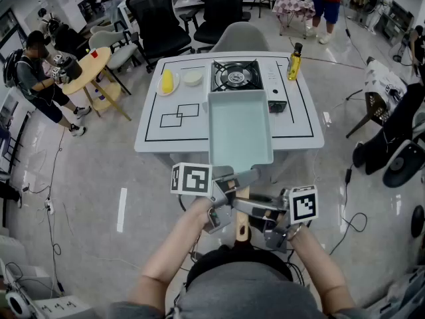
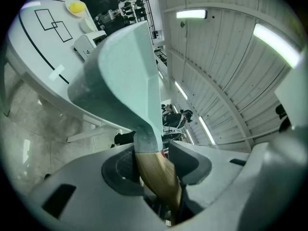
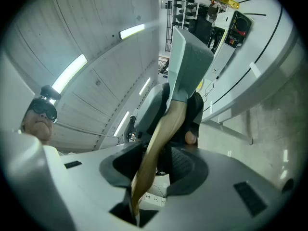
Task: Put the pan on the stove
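While the surface is not yet touched by the pan, which is held in the air over its near edge, the carrying step is judged under way. The pan must next be moved to the stove at the far middle and lowered flat. The wooden handle is pinched by the jaws of the left gripper and the right gripper, both held level.
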Motion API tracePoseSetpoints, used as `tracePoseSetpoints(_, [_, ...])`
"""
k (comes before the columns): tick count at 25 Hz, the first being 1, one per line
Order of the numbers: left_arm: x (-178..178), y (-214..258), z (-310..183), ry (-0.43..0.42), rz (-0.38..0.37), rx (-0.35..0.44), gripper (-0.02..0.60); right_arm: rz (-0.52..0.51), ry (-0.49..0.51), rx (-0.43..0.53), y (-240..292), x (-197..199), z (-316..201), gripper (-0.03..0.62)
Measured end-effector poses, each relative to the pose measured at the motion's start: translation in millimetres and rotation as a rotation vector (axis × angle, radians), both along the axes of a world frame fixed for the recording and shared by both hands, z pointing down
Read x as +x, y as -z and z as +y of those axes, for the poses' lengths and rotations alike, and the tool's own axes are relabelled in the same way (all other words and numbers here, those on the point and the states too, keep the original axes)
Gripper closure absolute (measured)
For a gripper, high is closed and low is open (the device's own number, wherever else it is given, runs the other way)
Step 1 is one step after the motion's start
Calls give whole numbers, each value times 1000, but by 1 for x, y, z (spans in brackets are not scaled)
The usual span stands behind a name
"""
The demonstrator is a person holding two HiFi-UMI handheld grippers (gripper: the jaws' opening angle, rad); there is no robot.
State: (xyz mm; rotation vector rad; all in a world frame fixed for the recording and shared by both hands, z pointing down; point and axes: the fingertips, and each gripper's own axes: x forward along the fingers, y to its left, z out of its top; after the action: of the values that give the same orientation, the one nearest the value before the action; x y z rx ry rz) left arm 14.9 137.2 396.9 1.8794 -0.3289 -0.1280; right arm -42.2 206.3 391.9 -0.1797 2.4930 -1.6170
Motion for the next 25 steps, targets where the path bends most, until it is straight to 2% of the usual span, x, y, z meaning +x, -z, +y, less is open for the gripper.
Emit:
tracePoseSetpoints(13, [6, -1, -7, -1, 11, -14, 422, -2, -8, 7, -1, 6, -7, 430])
tracePoseSetpoints(25, [21, 1, -17, 34, 4, -18, 422, -27, 22, 17, 4, 23, -17, 427])
